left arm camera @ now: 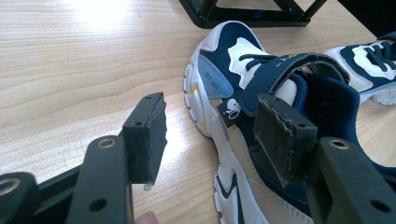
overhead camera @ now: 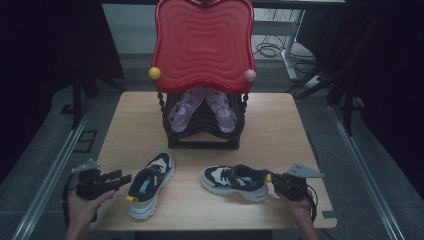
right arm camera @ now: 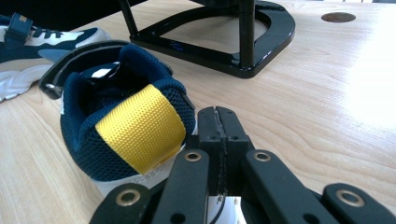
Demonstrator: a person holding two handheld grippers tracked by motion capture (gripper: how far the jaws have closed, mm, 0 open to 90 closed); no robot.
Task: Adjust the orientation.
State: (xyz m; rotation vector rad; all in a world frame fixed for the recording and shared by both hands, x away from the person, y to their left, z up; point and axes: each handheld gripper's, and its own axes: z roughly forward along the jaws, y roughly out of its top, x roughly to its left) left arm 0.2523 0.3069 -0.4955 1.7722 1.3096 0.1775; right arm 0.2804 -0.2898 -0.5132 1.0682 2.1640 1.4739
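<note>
Two navy-and-white sneakers lie on the wooden table (overhead camera: 280, 125). The left sneaker (overhead camera: 150, 185) (left arm camera: 233, 60) points away from me, its strap undone. My left gripper (overhead camera: 121, 178) (left arm camera: 215, 135) is open at that shoe's left side; one pad hangs over the collar, the other over bare table. The right sneaker (overhead camera: 235, 182) (right arm camera: 126, 93) lies sideways with its yellow heel tab (right arm camera: 140, 130) toward my right gripper (overhead camera: 270, 178) (right arm camera: 219, 121). That gripper is shut just beside the heel, with nothing visible between its pads.
A black shoe rack (overhead camera: 202, 130) (right arm camera: 233, 51) (left arm camera: 252, 14) stands at the back middle under a red wavy top (overhead camera: 202, 40), with a pair of purple sandals (overhead camera: 185, 107) on its shelf. A round hole (right arm camera: 338, 17) marks the tabletop.
</note>
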